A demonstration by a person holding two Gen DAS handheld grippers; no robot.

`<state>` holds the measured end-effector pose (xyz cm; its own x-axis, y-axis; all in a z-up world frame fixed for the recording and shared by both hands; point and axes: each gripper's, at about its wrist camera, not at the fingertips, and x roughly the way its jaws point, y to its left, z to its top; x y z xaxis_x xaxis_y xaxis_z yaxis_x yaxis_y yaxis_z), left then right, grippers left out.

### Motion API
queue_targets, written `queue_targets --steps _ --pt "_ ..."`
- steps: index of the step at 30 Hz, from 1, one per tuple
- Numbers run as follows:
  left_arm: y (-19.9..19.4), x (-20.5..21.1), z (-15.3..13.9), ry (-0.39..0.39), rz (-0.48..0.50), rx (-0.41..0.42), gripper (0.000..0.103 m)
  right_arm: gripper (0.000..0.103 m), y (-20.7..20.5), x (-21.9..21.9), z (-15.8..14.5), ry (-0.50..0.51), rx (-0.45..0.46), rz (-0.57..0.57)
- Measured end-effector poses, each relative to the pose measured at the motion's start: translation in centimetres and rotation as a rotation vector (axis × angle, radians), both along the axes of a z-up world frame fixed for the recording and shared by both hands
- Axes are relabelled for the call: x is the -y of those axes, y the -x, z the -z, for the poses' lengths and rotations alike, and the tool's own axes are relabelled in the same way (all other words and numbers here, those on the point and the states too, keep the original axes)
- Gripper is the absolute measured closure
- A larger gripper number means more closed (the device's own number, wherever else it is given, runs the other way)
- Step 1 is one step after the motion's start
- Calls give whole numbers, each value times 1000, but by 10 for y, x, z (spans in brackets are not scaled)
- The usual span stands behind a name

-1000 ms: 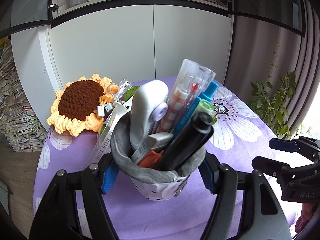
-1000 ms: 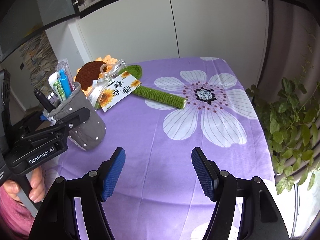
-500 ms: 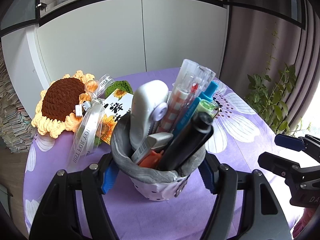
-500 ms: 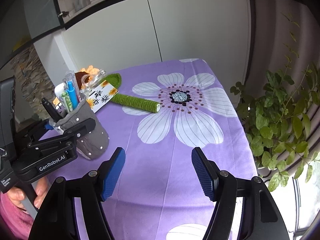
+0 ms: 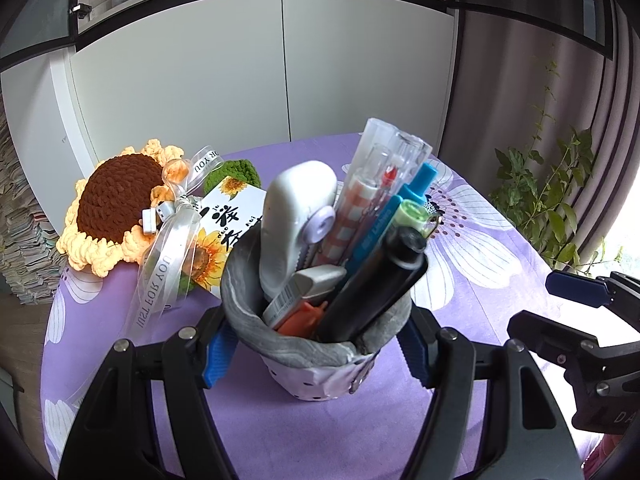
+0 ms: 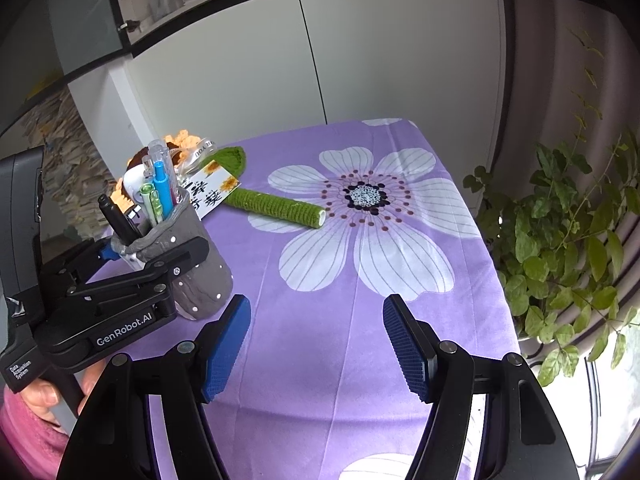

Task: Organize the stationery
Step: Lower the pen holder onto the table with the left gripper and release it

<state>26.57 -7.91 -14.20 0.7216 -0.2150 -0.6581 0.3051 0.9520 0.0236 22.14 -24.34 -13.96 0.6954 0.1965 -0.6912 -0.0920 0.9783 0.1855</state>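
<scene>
A grey dotted pen holder [image 5: 320,364] stands packed with pens, a black marker [image 5: 372,292], a white correction tape [image 5: 296,220] and an orange cutter. My left gripper [image 5: 314,354] is shut on it, with a blue pad pressed against each side. In the right wrist view the holder [image 6: 200,276] stands slightly tilted, its base down at the purple cloth [image 6: 320,360], with the left gripper [image 6: 152,250] around it. My right gripper [image 6: 316,344] hovers open over bare cloth with nothing between its pads. It also shows at the right edge, the right gripper [image 5: 556,304].
A crocheted sunflower [image 5: 116,204] with a ribbon and card [image 5: 228,220] lies behind the holder, its green stem [image 6: 276,208] stretched across the cloth. White cabinets stand behind the table, a potted plant [image 6: 560,240] to its right. A hand [image 6: 36,396] holds the left gripper's handle.
The left gripper has carried the pen holder a short way across the cloth and slightly down, so the sunflower and card sit closer behind it. The right gripper stays open.
</scene>
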Motion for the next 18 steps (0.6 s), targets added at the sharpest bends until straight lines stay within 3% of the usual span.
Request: queue_targets --steps 5,8,10,18 --pt "6 2 -1 -20 1 28 33 34 -2 -3 1 2 -9 -4" --pt "12 3 -3 -45 -5 57 20 34 -1 -5 0 10 -6 -8" --pt "15 2 -2 -55 -6 63 18 34 0 -6 -1 15 -5 -7" --pt "23 -13 3 -76 -64 -18 17 34 4 -6 -4 25 -10 2"
